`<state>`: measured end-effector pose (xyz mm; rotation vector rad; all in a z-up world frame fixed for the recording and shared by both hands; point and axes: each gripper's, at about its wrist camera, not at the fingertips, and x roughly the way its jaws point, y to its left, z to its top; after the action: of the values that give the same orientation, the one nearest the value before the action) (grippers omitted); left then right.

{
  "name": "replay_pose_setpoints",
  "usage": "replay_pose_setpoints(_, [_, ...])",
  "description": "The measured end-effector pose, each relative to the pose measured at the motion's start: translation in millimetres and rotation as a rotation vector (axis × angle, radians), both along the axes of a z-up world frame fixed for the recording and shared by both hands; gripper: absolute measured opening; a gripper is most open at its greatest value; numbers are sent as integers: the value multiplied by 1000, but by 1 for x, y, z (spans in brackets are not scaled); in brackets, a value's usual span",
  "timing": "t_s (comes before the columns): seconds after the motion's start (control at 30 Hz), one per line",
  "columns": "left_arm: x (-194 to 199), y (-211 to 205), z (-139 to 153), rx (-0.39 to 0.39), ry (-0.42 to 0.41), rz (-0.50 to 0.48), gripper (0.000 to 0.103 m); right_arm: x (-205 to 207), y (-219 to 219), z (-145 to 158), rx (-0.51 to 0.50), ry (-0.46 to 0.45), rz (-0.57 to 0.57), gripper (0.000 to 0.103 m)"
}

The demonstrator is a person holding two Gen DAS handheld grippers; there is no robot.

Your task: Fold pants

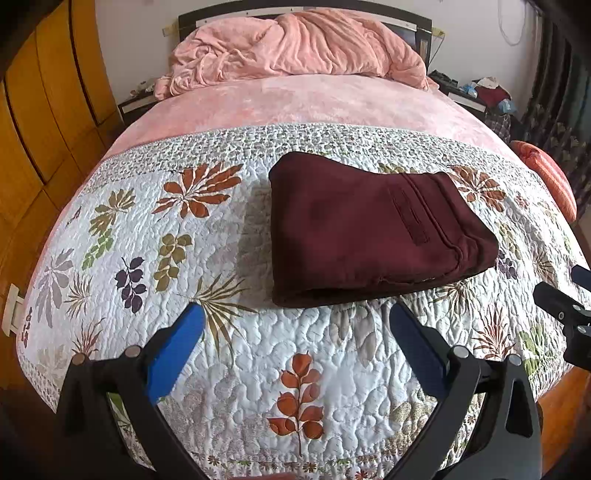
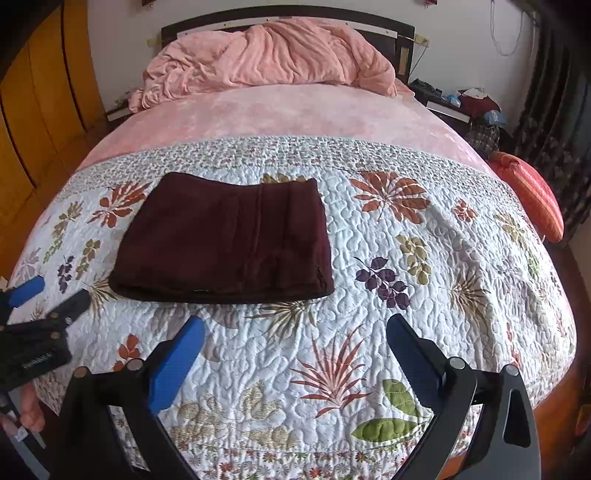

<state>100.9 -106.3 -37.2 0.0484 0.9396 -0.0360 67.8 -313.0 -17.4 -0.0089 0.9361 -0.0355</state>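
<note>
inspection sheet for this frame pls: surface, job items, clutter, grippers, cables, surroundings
Surface: floral quilt over a pink-sheeted bed.
Job's things: maroon pants, folded into a compact rectangle, lying flat on the quilt.
Clutter: crumpled pink blanket at the headboard; orange striped cushion at the bed's right edge.
Grippers: left gripper and right gripper both open, holding nothing, short of the pants.
Cables: thin white cord hanging on the wall.
Surroundings: wooden wardrobe left; cluttered nightstand right.

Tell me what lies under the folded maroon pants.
The folded pants rest flat on the leaf-print quilt, which shows on every side of them. The quilt patch directly beneath is covered. Both grippers are open and clear of the pants.
</note>
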Motion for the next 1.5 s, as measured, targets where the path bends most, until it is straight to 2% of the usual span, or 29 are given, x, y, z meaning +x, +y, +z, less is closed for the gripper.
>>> replay_pose_setpoints(0.33, [-2,-7,3,-5,2,-4,100,-2,2,6,61,-8,11,99])
replay_pose_setpoints(0.5, [-1,-8,4,-16,3,-1,100,-1,2,5,67,2,5,99])
replay_pose_setpoints(0.73, [-1,-10,0,9,9,1,100,3,3,-7,39,42,-7,99])
replay_pose_setpoints(0.93, [-2,-11,-2,7,16,0,100,1,3,-8,34,39,-12,99])
replay_pose_setpoints(1.5, [2,-10,-11,8,40,4,100,7,3,-19,68,61,-26,99])
